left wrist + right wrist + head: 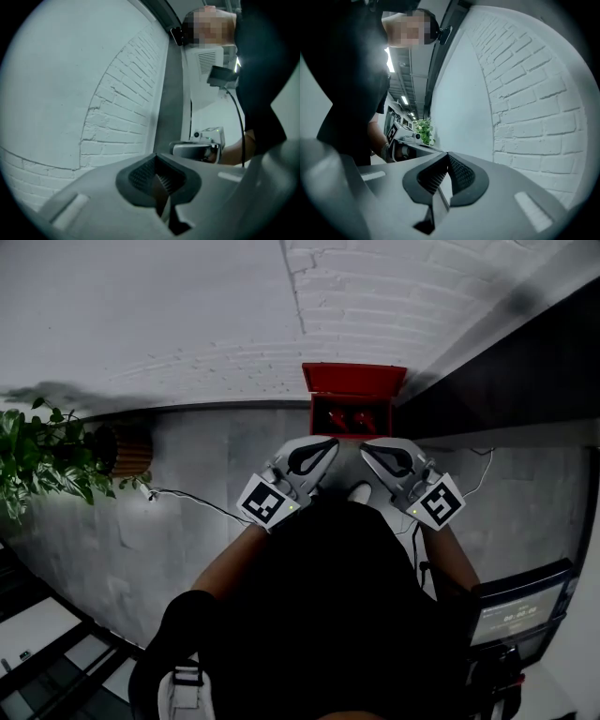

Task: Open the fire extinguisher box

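Note:
The red fire extinguisher box (353, 381) stands on the grey floor against the white brick wall. Its lid is raised, and red extinguishers (352, 418) show inside. My left gripper (326, 446) and right gripper (369, 450) hang side by side in front of my body, short of the box and pointing toward it. Neither touches it. In the left gripper view the jaws (157, 180) are shut with nothing between them, and the right gripper (201, 147) shows beyond. In the right gripper view the jaws (447, 176) are also shut and empty, facing the brick wall (534, 103).
A leafy plant (42, 460) in a wooden pot (131, 448) stands at the left by the wall. A thin cable (187, 498) runs across the floor. A dark panel (506, 371) lies right of the box, and a machine with a screen (516, 610) is at the lower right.

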`<action>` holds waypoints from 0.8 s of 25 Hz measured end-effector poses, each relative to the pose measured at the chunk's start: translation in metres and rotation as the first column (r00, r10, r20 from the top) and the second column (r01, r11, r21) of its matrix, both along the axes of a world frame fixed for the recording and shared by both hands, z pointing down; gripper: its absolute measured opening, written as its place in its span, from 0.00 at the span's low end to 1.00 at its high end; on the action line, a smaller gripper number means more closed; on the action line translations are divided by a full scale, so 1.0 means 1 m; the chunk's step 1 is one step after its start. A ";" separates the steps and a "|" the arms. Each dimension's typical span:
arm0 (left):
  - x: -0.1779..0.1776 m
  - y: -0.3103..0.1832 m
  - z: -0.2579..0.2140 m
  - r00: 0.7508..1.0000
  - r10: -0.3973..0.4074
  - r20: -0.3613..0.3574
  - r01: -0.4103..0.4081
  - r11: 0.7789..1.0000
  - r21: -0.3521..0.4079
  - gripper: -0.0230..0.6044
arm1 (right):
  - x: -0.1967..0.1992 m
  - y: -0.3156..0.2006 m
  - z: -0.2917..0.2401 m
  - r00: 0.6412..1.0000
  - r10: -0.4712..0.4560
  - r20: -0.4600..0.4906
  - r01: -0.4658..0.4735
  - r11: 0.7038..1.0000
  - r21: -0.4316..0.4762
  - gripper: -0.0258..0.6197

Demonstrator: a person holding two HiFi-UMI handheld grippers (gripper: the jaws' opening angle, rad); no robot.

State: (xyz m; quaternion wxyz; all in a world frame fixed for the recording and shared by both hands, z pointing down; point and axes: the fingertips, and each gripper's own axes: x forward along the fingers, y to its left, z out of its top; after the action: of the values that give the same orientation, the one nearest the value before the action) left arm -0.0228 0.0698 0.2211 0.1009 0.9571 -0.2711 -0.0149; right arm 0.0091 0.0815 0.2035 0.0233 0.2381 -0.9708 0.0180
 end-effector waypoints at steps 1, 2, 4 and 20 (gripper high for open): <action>-0.001 0.000 -0.003 1.000 0.000 -0.004 0.000 1.000 0.004 0.04 | 0.001 -0.001 -0.001 1.000 0.004 0.001 -0.004 1.000 0.003 0.05; -0.001 0.000 -0.006 1.000 0.000 -0.006 0.000 1.000 0.008 0.04 | 0.001 -0.002 -0.001 1.000 0.009 0.003 -0.009 1.000 0.002 0.05; -0.001 -0.001 -0.008 1.000 0.004 -0.006 -0.004 1.000 0.018 0.04 | 0.003 -0.007 -0.001 1.000 0.017 0.013 -0.017 1.000 -0.005 0.05; 0.008 -0.001 -0.008 0.999 0.026 -0.024 -0.026 0.999 0.022 0.04 | 0.005 -0.012 0.000 0.999 0.031 0.012 -0.031 1.000 0.005 0.05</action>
State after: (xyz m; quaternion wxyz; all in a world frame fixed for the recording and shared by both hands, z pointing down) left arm -0.0151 0.0689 0.2127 0.0942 0.9614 -0.2571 -0.0283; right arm 0.0138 0.0690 0.2035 0.0165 0.2531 -0.9672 0.0173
